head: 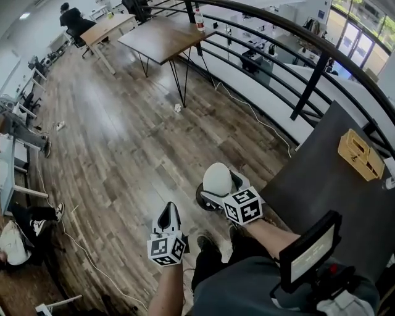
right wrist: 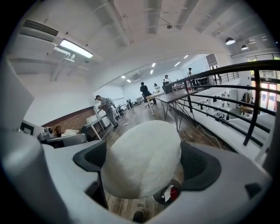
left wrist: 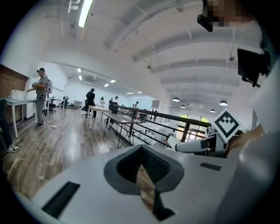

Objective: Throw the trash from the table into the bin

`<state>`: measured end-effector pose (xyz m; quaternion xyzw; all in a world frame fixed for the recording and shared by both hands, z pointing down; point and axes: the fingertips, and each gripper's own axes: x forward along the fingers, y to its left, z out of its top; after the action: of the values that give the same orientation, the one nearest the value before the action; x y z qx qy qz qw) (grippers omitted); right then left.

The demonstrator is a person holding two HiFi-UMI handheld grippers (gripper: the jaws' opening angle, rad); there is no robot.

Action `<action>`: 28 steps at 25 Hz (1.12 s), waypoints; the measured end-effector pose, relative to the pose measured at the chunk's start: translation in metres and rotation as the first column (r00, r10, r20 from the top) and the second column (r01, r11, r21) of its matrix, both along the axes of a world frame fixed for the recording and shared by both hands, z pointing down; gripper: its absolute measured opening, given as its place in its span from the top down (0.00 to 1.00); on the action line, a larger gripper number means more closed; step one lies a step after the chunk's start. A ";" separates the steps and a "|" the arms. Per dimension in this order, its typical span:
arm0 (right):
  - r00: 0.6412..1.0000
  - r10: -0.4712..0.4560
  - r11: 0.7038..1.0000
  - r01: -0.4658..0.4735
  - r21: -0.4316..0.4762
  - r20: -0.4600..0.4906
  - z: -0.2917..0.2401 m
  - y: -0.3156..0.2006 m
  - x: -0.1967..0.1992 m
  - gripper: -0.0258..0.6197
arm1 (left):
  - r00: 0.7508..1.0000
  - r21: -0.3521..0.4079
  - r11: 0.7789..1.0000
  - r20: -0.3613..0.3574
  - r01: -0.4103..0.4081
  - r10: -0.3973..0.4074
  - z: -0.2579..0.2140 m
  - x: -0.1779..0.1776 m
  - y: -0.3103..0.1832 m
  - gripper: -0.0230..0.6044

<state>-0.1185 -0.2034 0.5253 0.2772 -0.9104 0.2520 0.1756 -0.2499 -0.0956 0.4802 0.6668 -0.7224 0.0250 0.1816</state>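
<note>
grippers 2: left gripper, right gripper | white wad 1 | bin 1 | wooden box 1

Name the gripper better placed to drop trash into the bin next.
Right, most likely. The right gripper is shut on the white wad, and the black bin shows just below its jaws. The left gripper is shut on nothing.

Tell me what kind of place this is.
Most likely an open-plan office or workshop on an upper level. Long tables stand on a wood-plank floor, a person sits at a far desk, and a black railing overlooks workstations below.
</note>
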 end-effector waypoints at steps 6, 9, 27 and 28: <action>0.998 0.041 0.998 -0.044 -0.054 -0.050 0.066 -0.011 -0.015 0.12 | 0.998 -0.075 0.995 -0.030 -0.061 0.059 0.064 -0.020 -0.028 0.95; 0.993 0.067 0.993 -0.076 -0.094 -0.096 0.106 -0.006 -0.021 0.12 | 0.993 -0.134 0.987 -0.084 -0.092 0.081 0.105 -0.029 -0.028 0.95; 0.971 -0.027 0.976 -0.026 -0.217 -0.237 0.358 -0.001 -0.068 0.12 | 0.956 -0.294 0.926 -0.238 -0.238 0.170 0.340 -0.055 -0.064 0.95; 0.969 -0.033 0.974 -0.024 -0.224 -0.245 0.371 0.000 -0.069 0.12 | 0.958 -0.306 0.922 -0.230 -0.236 0.169 0.352 -0.056 -0.066 0.95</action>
<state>-0.1877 -0.2033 0.8959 0.2825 -0.8475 0.3168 0.3186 -0.3054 -0.1611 0.8319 0.6973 -0.6129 0.0974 0.3587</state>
